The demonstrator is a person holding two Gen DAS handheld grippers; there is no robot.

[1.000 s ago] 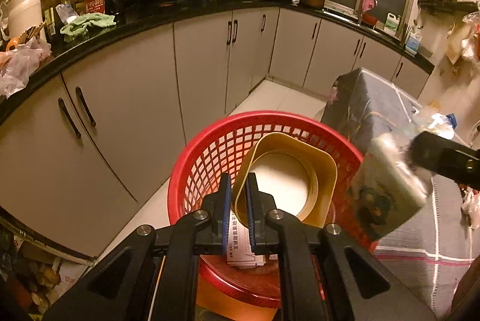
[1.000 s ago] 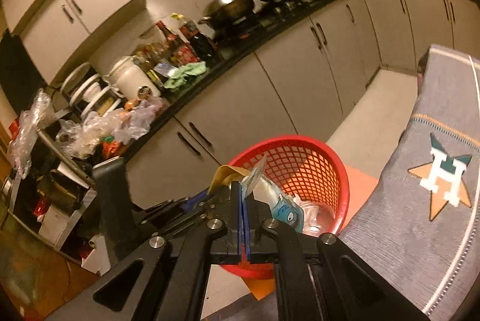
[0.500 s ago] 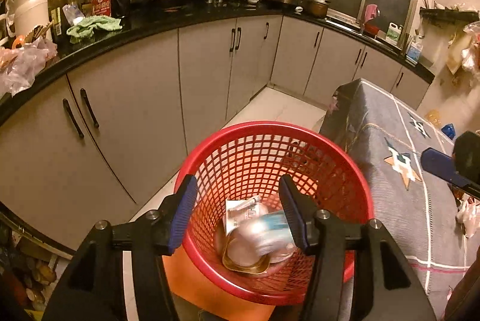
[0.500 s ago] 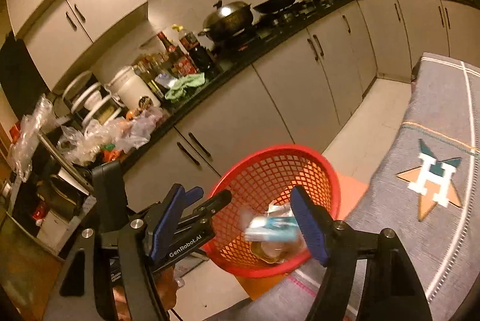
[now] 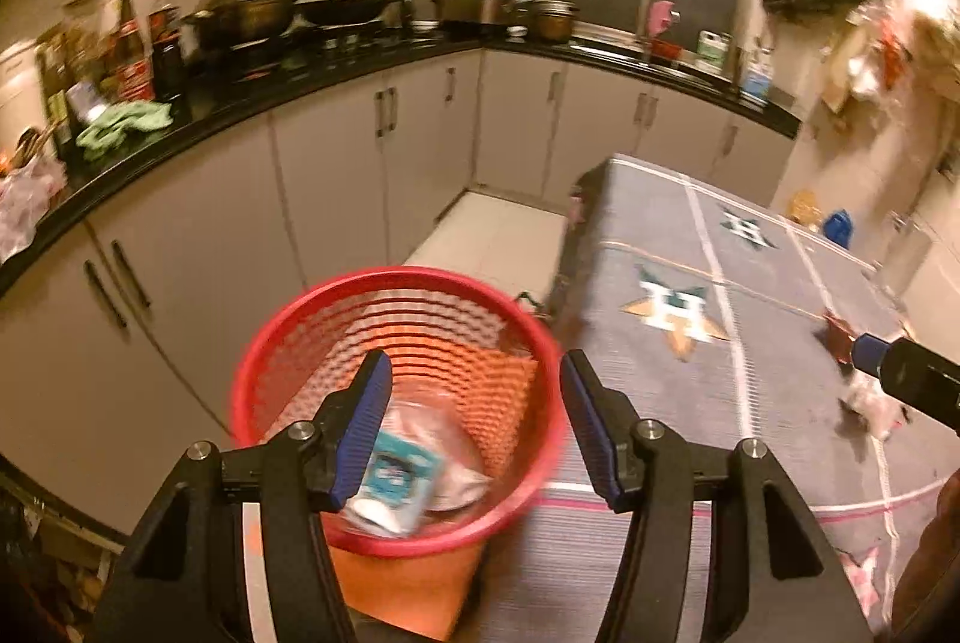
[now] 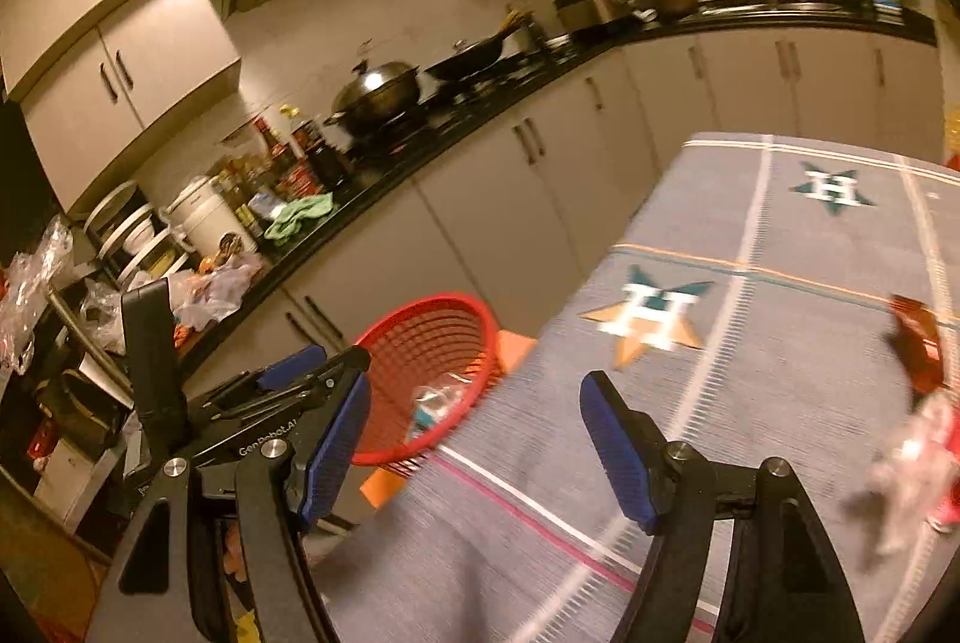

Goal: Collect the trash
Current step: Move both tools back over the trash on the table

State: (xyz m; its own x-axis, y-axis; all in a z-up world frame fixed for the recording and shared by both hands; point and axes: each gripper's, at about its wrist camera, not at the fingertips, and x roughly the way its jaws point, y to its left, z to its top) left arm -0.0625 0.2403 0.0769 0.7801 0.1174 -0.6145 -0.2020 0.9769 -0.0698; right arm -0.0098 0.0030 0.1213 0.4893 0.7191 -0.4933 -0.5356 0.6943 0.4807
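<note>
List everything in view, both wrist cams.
basket: 1, red mesh, on floor beside table.
trash in basket: several pieces, teal-labelled packet and clear plastic.
tablecloth: 1, grey with star logos, covers table.
red wrapper: 1, on cloth, right.
crumpled plastic: 1, pale, on cloth, right edge.
wok with lid: 1, steel, on stove.
green cloth: 1, on black counter.
left claw: open, empty, above basket.
right claw: open, empty, over table edge.
</note>
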